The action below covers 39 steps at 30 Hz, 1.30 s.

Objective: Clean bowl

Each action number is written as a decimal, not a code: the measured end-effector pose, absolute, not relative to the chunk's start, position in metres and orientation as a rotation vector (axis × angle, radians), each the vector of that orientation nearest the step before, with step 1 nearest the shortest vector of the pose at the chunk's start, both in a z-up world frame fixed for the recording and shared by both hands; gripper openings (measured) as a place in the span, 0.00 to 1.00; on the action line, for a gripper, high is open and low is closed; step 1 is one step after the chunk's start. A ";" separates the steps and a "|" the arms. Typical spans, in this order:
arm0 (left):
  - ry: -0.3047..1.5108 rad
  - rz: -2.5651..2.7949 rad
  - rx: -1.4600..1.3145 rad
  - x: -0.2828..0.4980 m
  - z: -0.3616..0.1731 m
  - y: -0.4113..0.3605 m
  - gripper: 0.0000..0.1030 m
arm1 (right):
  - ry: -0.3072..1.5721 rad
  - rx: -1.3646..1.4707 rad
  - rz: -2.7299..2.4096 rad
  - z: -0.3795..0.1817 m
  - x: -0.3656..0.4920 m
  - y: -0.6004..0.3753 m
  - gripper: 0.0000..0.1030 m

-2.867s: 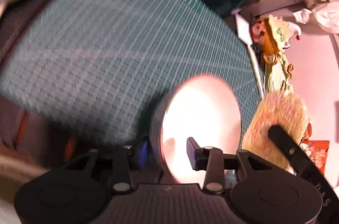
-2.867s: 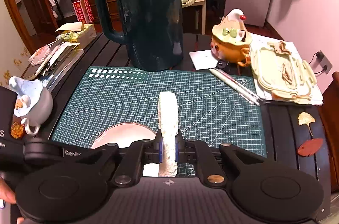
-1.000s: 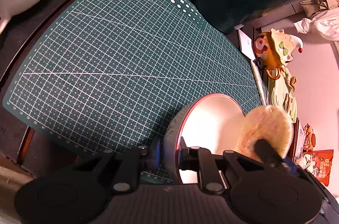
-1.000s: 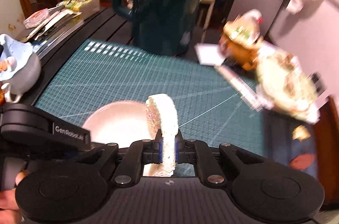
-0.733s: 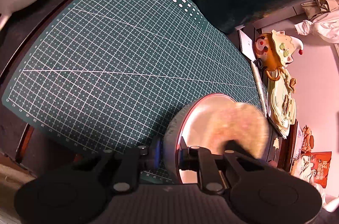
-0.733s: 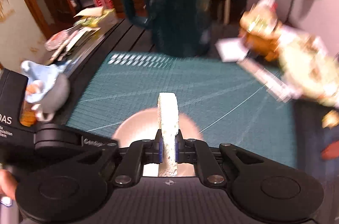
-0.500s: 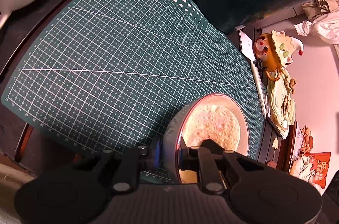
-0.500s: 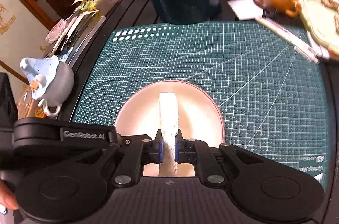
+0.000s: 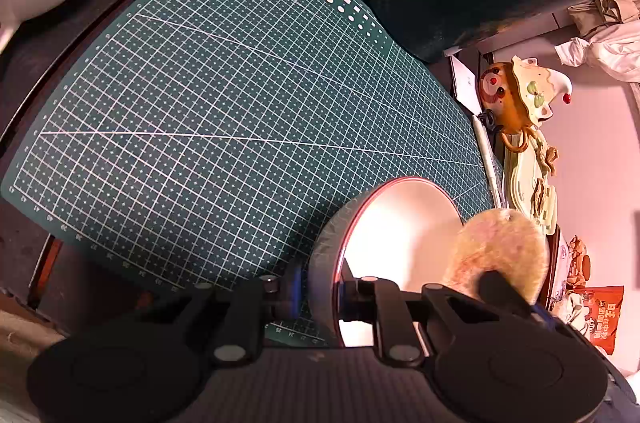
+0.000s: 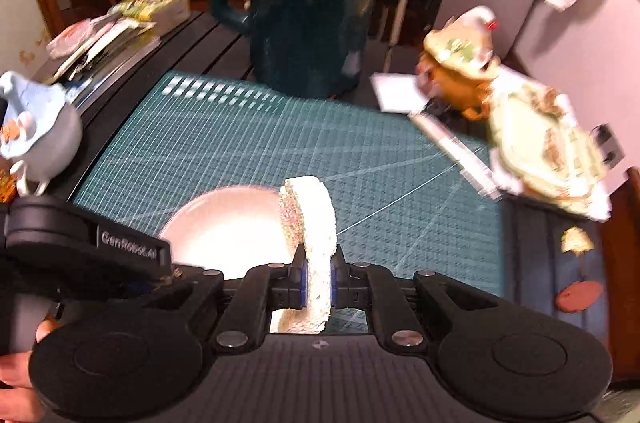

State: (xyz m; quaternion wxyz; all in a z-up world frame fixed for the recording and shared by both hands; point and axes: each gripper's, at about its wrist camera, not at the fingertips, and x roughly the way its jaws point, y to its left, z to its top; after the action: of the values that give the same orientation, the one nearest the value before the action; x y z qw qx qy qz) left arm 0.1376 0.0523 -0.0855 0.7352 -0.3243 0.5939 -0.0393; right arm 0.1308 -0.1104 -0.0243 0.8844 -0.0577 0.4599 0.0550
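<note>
Green gridded cutting mat [image 9: 224,111] carries the bowl [image 9: 400,235] at its near edge, tilted, its rim pinched by the left gripper [image 9: 320,297]. At the bowl's right edge, a round sponge [image 10: 312,243] is clamped in the right gripper [image 10: 318,279]. Behind stands a dark kettle [image 10: 308,3].

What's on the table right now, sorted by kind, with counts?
Bowls: 1, the pink bowl, clamped at its rim by the left gripper
Sponges: 1, the sponge, in the right gripper
Character pots: 2, blue pot, orange pot
Jugs: 1, dark green jug
Cutting mats: 1, green mat
Total: 6
</note>
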 end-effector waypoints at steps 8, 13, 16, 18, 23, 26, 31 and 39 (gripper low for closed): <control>1.304 -0.079 -0.719 0.140 -0.082 0.052 0.15 | 1.030 0.154 0.282 -0.031 0.142 -0.124 0.09; 1.305 -0.079 -0.722 0.143 -0.082 0.052 0.15 | 1.126 0.226 0.306 -0.062 0.157 -0.124 0.09; 1.305 -0.080 -0.724 0.144 -0.083 0.052 0.15 | 1.139 0.222 0.308 -0.069 0.159 -0.123 0.08; 1.304 -0.081 -0.722 0.145 -0.084 0.052 0.15 | 1.130 0.183 0.289 -0.068 0.155 -0.118 0.09; 1.305 -0.079 -0.726 0.142 -0.082 0.052 0.16 | 1.077 -0.035 0.172 -0.059 0.145 -0.104 0.08; 1.306 -0.083 -0.724 0.142 -0.082 0.051 0.17 | 1.039 -0.095 0.144 -0.047 0.139 -0.101 0.08; 1.306 -0.081 -0.726 0.141 -0.082 0.051 0.17 | 0.955 -0.169 0.101 -0.027 0.127 -0.099 0.08; 1.305 -0.082 -0.727 0.140 -0.081 0.050 0.17 | 0.984 0.077 0.269 -0.023 0.136 -0.121 0.09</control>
State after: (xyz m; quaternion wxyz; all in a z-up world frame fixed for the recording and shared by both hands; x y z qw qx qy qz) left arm 0.1403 0.0504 -0.0813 0.7329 -0.3304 0.5935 -0.0373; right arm 0.1363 -0.1211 -0.0232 0.8720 0.0368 0.4709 0.1289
